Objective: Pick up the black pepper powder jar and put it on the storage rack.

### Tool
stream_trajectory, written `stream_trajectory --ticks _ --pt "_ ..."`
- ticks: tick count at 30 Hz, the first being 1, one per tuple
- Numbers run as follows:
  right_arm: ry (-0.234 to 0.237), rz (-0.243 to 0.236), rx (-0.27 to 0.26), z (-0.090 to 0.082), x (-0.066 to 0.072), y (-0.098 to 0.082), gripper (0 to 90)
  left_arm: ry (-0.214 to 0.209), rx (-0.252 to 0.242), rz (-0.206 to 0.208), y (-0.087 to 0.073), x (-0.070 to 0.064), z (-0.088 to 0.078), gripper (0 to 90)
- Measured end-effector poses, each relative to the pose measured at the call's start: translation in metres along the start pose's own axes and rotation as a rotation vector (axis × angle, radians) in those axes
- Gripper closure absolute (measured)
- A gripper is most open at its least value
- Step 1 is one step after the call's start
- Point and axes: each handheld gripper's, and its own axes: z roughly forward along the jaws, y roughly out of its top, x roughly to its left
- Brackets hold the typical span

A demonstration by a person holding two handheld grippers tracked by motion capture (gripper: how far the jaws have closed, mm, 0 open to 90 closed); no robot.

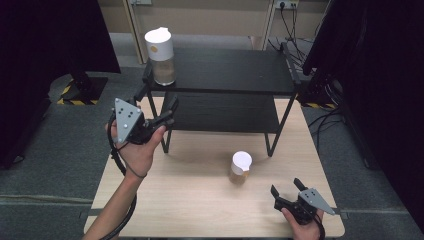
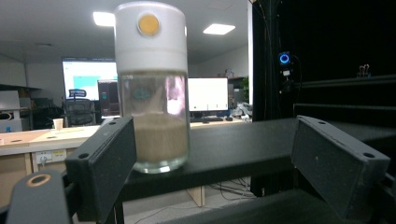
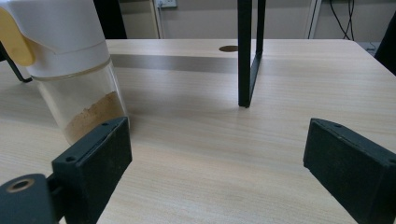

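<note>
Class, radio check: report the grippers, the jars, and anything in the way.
Left gripper open, level with the tall jar on the black shelf's top. Right gripper open, empty, near the small jar on the table. Nothing between.

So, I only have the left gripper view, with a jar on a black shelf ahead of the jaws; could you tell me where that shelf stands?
Observer: The black shelf stands on a light wooden table, and the jar on the shelf sits at its left end.
Operator: Thanks. Is there another jar?
Observer: Yes, a smaller jar stands on the table in front of the shelf, holding brown powder.
Operator: And the other gripper?
Observer: The right gripper rests low near the table's front right corner, jaws open and empty.
</note>
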Motion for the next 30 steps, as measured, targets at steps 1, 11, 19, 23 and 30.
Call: stream_trajectory --ticks 1,11,19,23,30 --pt "0.000 0.000 0.000 0.000 0.000 0.000 8.1 0.000 0.000 0.000 0.000 0.000 0.000 14.0" --pt "0.000 -0.001 -0.001 0.000 0.000 0.000 8.1 -0.020 0.048 -0.001 -0.025 -0.002 -0.012 14.0" --pt "-0.001 -0.003 -0.001 0.000 0.000 0.000 8.1 -0.016 0.083 -0.014 -0.044 -0.001 -0.022 14.0" --pt "-0.001 -0.004 -0.001 0.000 0.000 0.000 8.1 -0.022 0.101 -0.016 -0.056 0.002 -0.026 14.0" --pt "-0.002 -0.004 -0.001 0.000 0.000 0.000 8.1 -0.019 0.127 -0.029 -0.070 0.006 -0.032 13.8"
